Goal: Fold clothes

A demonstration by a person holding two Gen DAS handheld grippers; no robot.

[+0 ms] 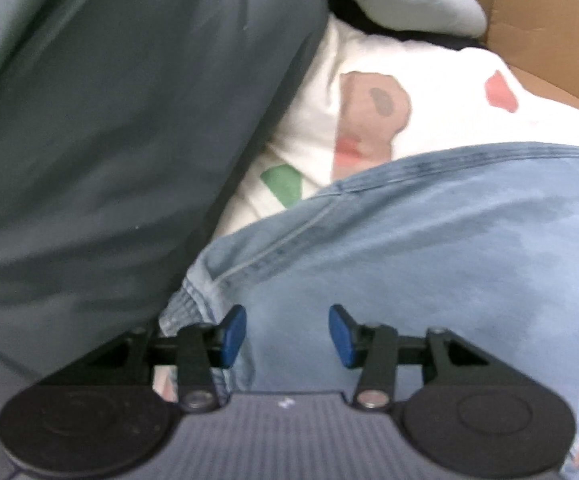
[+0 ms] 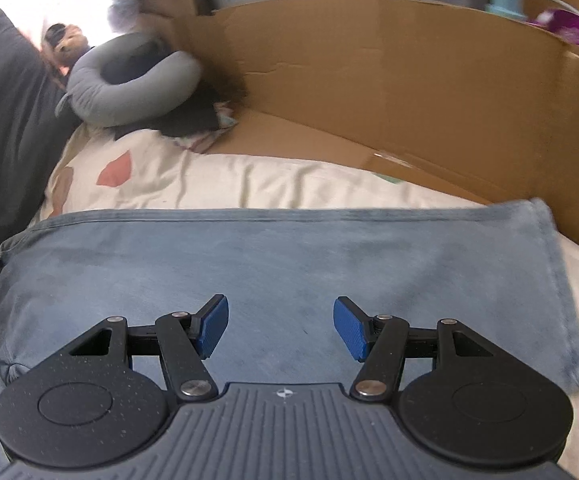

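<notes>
A light blue denim garment lies flat on a white bedsheet printed with coloured shapes. In the right wrist view my right gripper hovers just over the middle of the garment, open, nothing between its blue pads. In the left wrist view the same blue garment fills the lower right, with a stitched seam and a frayed hem at its left end. My left gripper is open close above that end, with no cloth between its pads.
A dark grey pillow presses in on the left. A cardboard box wall stands behind the bed, with a flat cardboard flap beside the sheet. A grey neck pillow and dark cloth lie at the far left.
</notes>
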